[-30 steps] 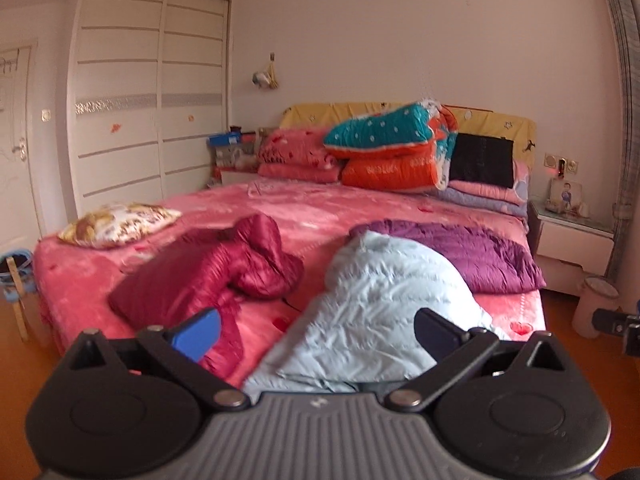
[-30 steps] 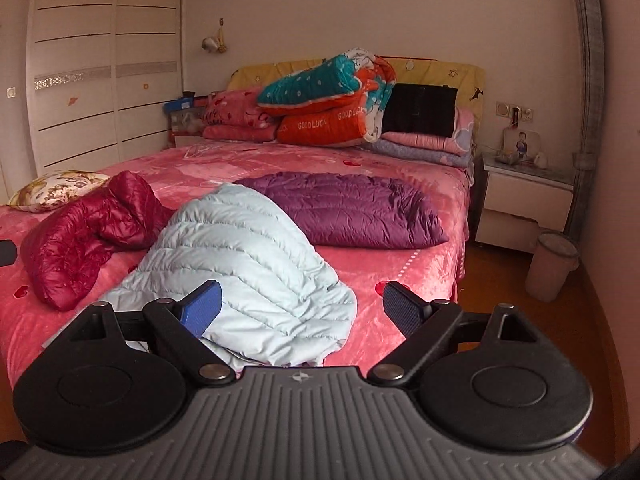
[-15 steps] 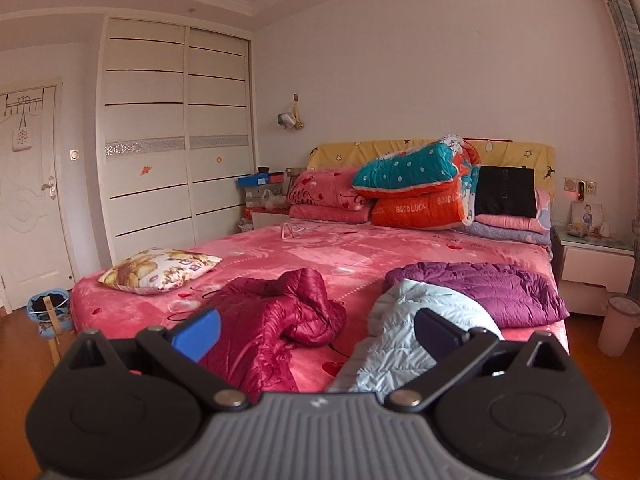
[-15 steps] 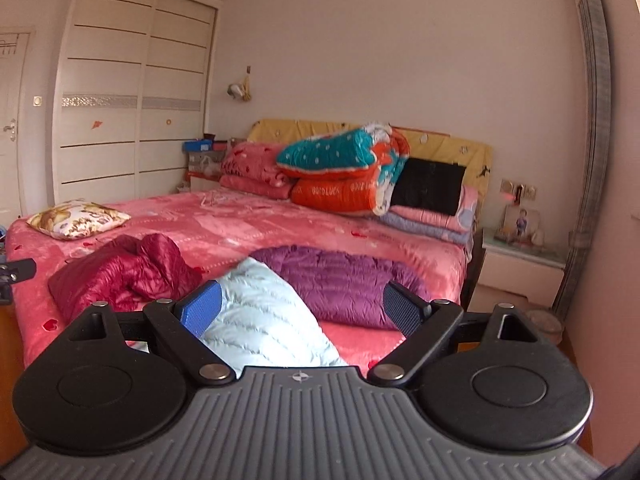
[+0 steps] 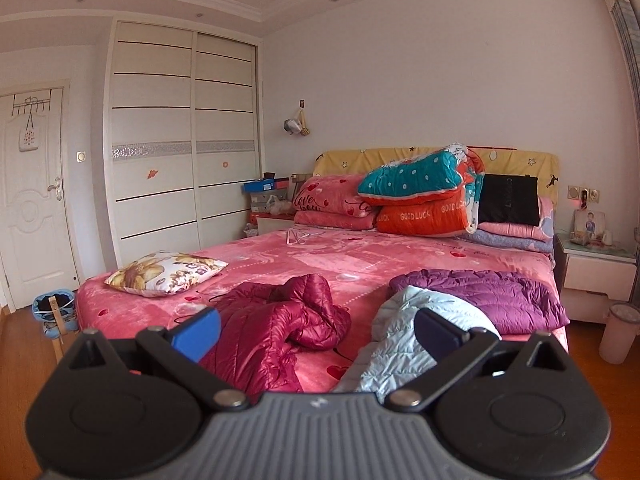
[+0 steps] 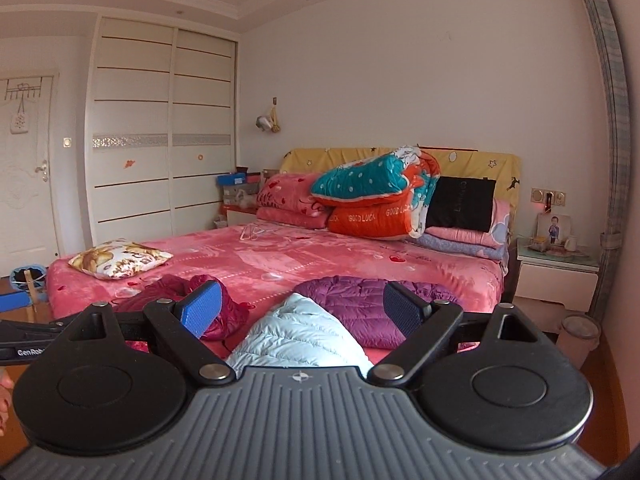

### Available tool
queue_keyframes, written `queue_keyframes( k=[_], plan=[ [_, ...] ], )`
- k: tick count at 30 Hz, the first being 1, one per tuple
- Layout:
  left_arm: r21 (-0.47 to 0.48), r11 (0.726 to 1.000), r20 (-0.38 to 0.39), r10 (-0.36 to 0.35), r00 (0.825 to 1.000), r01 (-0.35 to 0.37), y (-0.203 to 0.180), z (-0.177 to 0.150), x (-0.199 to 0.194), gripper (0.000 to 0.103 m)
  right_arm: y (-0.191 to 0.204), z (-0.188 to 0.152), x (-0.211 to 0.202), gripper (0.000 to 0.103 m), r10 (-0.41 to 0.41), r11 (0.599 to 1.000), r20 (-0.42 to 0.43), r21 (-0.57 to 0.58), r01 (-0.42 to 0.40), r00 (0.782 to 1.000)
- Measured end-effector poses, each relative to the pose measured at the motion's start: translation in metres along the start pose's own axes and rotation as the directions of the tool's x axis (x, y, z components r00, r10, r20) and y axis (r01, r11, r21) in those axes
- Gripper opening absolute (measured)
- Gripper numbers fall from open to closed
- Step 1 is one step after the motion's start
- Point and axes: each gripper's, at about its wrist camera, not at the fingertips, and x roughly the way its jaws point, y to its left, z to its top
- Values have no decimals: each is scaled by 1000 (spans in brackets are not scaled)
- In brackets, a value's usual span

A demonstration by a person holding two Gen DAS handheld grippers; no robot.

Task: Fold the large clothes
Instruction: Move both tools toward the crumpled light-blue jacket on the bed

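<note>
Bedroom, seen along both grippers from beyond the foot of a bed spread with a pink, heart-printed blanket. The left gripper is held level off the foot edge with its jaws spread wide and nothing between them; one finger pad is bright blue, the other dark. The right gripper is likewise wide open and empty, also short of the foot edge.

Three down jackets lie along the foot end of the bed. A crumpled dark red jacket sits near the middle of the foot edge. A pale blue jacket lies beside it toward the right corner, its lower end draping over the edge. A purple jacket, spread flatter, lies just behind the pale blue one by the right edge, and the two touch.

A floral pillow rests near the left edge. Folded quilts are stacked at the head end against a yellow headboard. A white nightstand stands off the right edge, and a pink bin is on the floor in front of it. A white wardrobe fills the left wall.
</note>
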Motion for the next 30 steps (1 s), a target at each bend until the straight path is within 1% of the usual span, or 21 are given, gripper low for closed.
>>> queue_keyframes(
  k=[4, 9, 13, 16, 21, 25, 30],
  plan=[
    [4, 1000, -7, -6, 1000, 6, -3, -2, 2, 102, -6, 3, 1, 103, 34, 999, 24, 22, -34, 999],
    [3, 1000, -32, -14, 999, 14, -10, -6, 12, 102, -5, -5, 5, 103, 49, 998, 46, 34, -51, 998],
    [8, 1000, -60, -25, 998, 26, -19, -12, 23, 102, 2, -20, 18, 103, 63, 998, 41, 5, -63, 997],
    [14, 999, -80, -33, 996, 34, -28, -18, 32, 102, -1, -29, 27, 103, 81, 997, 44, -24, -80, 996],
    [13, 998, -121, -55, 991, 57, -44, -30, 48, 102, -3, -49, 48, 103, 53, 998, 22, -31, -52, 998],
    [19, 997, -154, -67, 986, 70, -54, -39, 62, 102, -8, -68, 68, 103, 33, 999, -21, -1, -33, 999],
    [19, 997, -199, -71, 977, 76, -66, -53, 81, 102, -18, -96, 89, 103, 0, 1000, -51, 32, 1, 999]
  ],
)
